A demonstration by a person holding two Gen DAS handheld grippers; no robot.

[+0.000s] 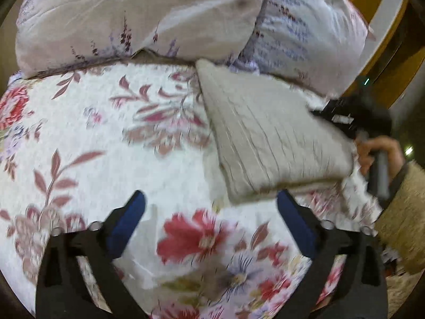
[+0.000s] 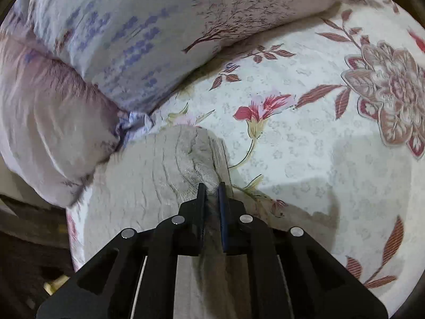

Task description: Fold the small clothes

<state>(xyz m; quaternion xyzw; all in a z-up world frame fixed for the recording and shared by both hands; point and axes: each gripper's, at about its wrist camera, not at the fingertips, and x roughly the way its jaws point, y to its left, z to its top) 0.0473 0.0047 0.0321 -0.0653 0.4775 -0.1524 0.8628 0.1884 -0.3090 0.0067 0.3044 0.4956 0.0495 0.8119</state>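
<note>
A small beige ribbed garment (image 1: 268,138) lies folded on the floral bedspread (image 1: 106,143), right of centre in the left wrist view. My left gripper (image 1: 211,199) is open and empty, just in front of the garment's near edge. My right gripper (image 2: 211,186) is shut on a bunched edge of the beige garment (image 2: 148,175). The right gripper also shows in the left wrist view (image 1: 342,117) at the garment's right side, held by a hand.
Two pale pillows (image 1: 127,18) with purple flower print lie along the far side of the bed, also in the right wrist view (image 2: 111,34). The bed's edge and a dark floor (image 2: 29,239) are at lower left there. Wooden furniture (image 1: 377,26) stands at upper right.
</note>
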